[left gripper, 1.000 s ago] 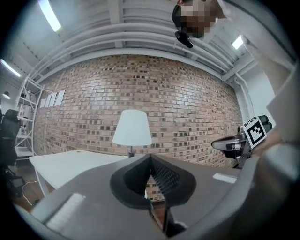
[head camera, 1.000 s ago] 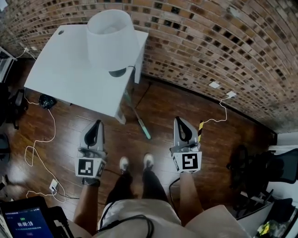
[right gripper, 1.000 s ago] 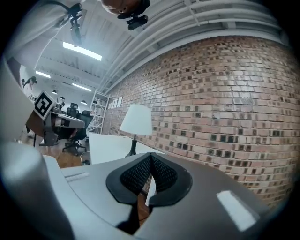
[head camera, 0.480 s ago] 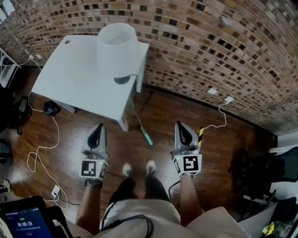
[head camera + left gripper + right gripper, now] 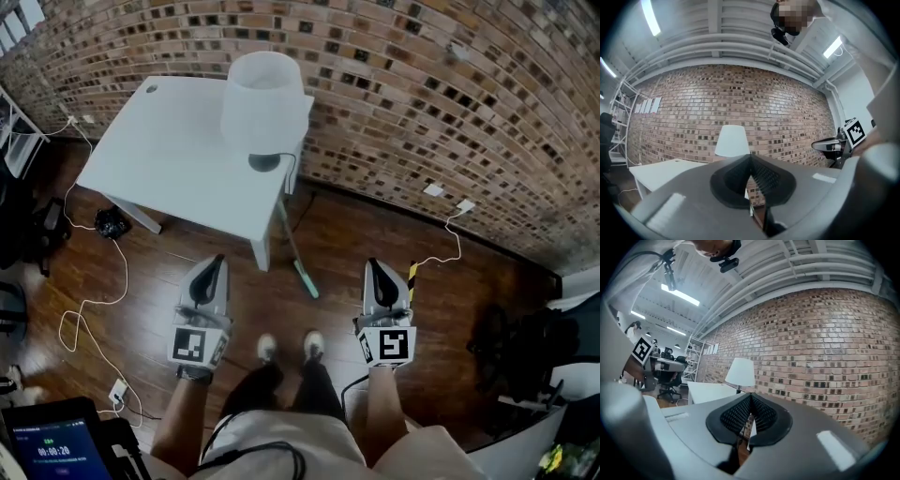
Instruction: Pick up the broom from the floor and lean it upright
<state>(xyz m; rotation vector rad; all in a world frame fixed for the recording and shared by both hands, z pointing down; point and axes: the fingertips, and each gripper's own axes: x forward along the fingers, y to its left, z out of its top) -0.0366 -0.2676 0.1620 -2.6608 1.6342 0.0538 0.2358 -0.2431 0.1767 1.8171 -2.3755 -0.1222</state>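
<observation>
Currently broom (image 5: 298, 251) on floor beside white table (image 5: 178, 159) leg, long axis from table corner toward my feet, teal end nearest me. Far end merges with table edge. My left tongs (image 5: 217, 263) and right tongs (image 5: 375, 266) closed, empty.

The table (image 5: 169, 159) is smooth, matt white; behind it the wall (image 5: 422, 84) is rough brick, under it the floor (image 5: 337, 246) glossy wood.

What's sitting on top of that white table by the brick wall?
A lamp with a white shade and a dark base. The shade hides whatever part of the table lies beneath it.
</observation>
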